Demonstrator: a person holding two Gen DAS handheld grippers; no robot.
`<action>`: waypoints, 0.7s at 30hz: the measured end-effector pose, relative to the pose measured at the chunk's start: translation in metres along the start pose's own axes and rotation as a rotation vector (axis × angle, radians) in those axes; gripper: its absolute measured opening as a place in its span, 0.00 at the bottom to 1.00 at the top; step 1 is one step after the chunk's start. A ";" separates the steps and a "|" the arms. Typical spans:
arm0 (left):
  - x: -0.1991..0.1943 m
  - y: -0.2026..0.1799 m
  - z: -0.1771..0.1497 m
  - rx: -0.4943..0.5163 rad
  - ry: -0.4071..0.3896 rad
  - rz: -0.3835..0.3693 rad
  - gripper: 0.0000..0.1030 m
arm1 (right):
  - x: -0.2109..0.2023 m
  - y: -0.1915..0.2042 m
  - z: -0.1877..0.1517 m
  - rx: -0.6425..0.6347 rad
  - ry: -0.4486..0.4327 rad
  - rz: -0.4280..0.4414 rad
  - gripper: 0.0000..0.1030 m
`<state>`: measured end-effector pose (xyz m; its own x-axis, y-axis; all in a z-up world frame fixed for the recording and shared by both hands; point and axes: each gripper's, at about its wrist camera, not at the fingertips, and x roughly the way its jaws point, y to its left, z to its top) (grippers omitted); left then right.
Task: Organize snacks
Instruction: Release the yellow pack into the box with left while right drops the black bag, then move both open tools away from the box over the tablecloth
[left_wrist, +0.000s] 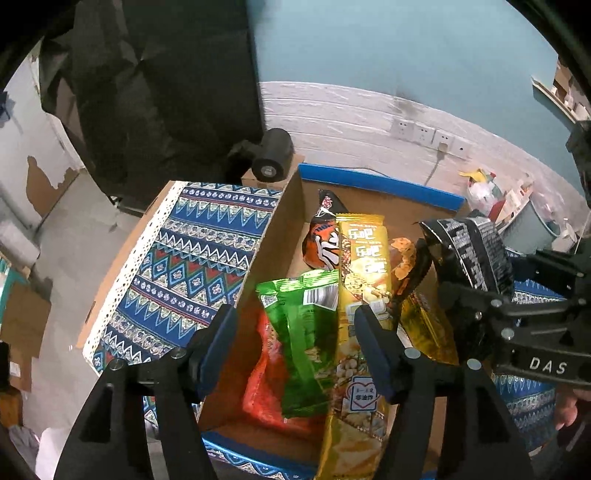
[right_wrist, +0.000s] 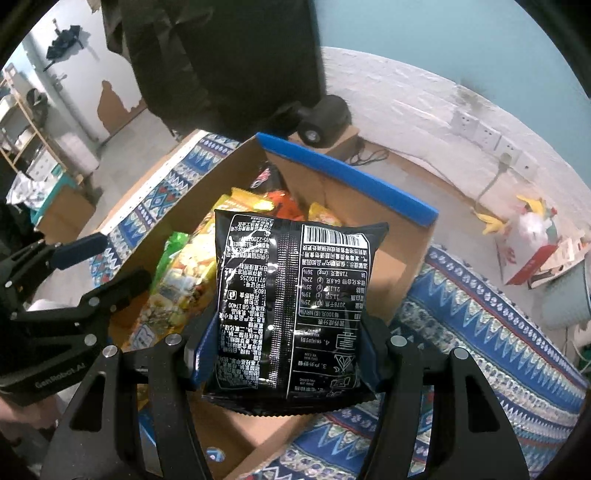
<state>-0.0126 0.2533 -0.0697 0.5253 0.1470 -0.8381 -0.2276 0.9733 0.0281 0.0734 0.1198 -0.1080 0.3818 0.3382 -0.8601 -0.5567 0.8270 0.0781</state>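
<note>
We have the right gripper (right_wrist: 286, 363) clamped on a black snack packet (right_wrist: 295, 306), blue pads squeezing its lower sides, packet hanging above the open cardboard box (right_wrist: 369, 206) with its top leaning out over the pile inside. Left gripper (left_wrist: 295, 350) stands released, nothing pinched; the green packet (left_wrist: 306, 332) and the long yellow packet (left_wrist: 364, 280) lie below and between its fingers but the pads don't press on them. An orange-red packet (left_wrist: 258, 380) sits under the green one, an orange-and-black bag (left_wrist: 325, 240) at the far end of the box. The box rests on a blue patterned cloth (left_wrist: 177, 251). Risks as we judge them: the black packet is held low and by soft puffy sides, so it could slip or swing when lowered, or pop if squeezed harder. The box is already crowded, so dropping it from here may leave it propped on the yellow packet and sticking up over the rim, or sliding off toward the blue-edged wall (right_wrist: 347, 173). Both grippers are close together over the same box; in the left view the right one sits just beside the left finger, so a collision is likely if both go down at once. The left fingers could also snag the green packet's edge while pulling out and drag it askew. Bottom of box mostly hidden, so free space is hard to tell.
</note>
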 end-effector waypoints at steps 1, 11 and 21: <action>-0.001 0.000 0.000 -0.001 -0.001 0.001 0.67 | 0.000 0.001 0.000 0.002 0.003 0.013 0.63; -0.006 -0.017 0.000 0.031 -0.004 -0.018 0.68 | -0.024 -0.017 -0.007 0.032 -0.028 -0.026 0.75; -0.020 -0.068 0.004 0.123 -0.025 -0.067 0.69 | -0.053 -0.047 -0.034 0.054 -0.035 -0.104 0.76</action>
<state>-0.0043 0.1846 -0.0528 0.5569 0.0838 -0.8263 -0.0897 0.9951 0.0405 0.0540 0.0476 -0.0833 0.4614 0.2639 -0.8471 -0.4726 0.8811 0.0171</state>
